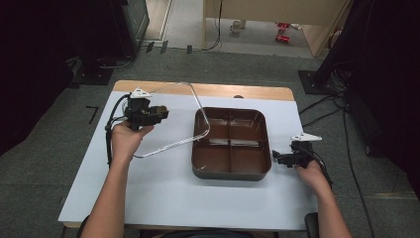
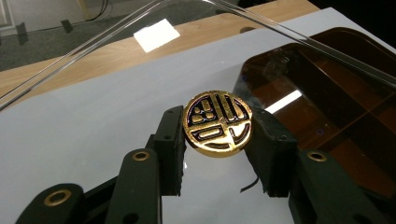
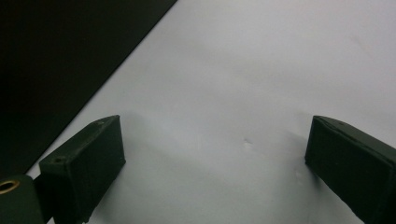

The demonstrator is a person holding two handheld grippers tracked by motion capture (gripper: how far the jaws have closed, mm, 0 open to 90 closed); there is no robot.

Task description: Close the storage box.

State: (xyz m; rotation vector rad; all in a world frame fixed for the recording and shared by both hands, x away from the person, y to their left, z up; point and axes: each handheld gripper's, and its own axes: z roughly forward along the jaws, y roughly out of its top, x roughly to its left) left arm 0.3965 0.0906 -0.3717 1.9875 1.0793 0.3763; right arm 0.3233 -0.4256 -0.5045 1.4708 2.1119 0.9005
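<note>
My left gripper [image 1: 161, 113] is shut on a round gold knob [image 2: 218, 123] with a black pattern, which sits on a clear plastic lid [image 1: 200, 111]. The lid hangs tilted above the table, its right edge over the left side of a brown tray [image 1: 230, 174] divided into several compartments. Through the lid [image 2: 289, 32] the left gripper view looks down on the tray [image 2: 336, 107]. My right gripper [image 1: 277, 158] rests on the white sheet just right of the tray, pointing at it. Its jaws stand open with nothing between them [image 3: 215, 140].
A white sheet [image 1: 163, 193] covers most of the wooden table [image 1: 223, 90]. Black stands and cables [image 1: 322, 106] lie on the grey floor to the left, right and behind the table.
</note>
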